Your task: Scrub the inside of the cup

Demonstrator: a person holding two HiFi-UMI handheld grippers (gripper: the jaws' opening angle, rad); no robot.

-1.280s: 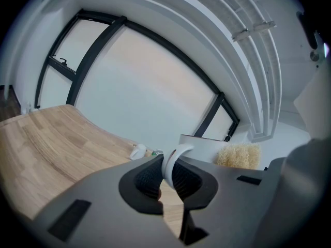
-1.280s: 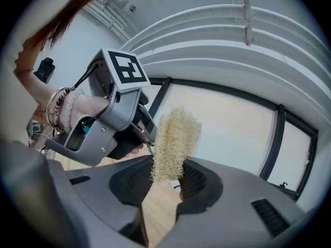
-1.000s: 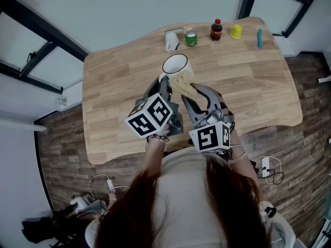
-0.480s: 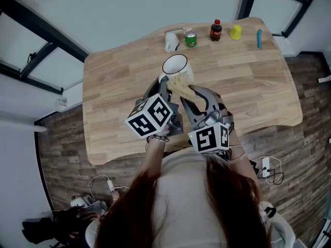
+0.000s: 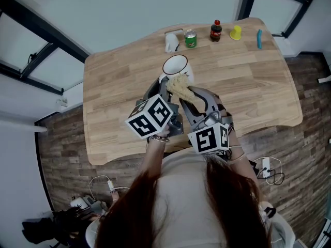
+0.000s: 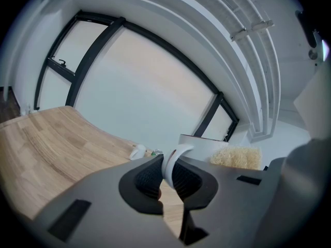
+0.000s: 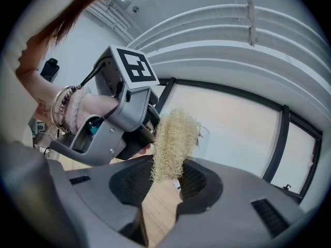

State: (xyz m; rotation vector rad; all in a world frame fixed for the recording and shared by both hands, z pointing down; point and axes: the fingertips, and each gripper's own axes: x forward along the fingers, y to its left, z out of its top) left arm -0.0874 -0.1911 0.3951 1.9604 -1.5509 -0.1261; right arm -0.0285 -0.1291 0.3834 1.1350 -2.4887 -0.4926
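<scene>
A white cup (image 5: 175, 65) with a dark rim is held above the wooden table (image 5: 248, 81), mouth up. My left gripper (image 5: 164, 82) is shut on its handle (image 6: 173, 161), which sits between the pads in the left gripper view; the cup body (image 6: 207, 142) rises just beyond. My right gripper (image 5: 185, 93) is shut on a straw-coloured loofah pad (image 5: 179, 85). The loofah pad (image 7: 173, 143) stands upright between the jaws, beside the left gripper (image 7: 121, 118) and just short of the cup's rim. The inside of the cup looks empty.
Along the table's far edge stand a small white cup (image 5: 171, 40), a green can (image 5: 191, 37), a dark bottle with a red cap (image 5: 216, 30), a yellow object (image 5: 236, 32) and a blue item (image 5: 259, 37). Black window frames lie beyond.
The right gripper has carried the loofah pad a little forward and left, closer to the cup's rim. The left gripper and cup have hardly moved.
</scene>
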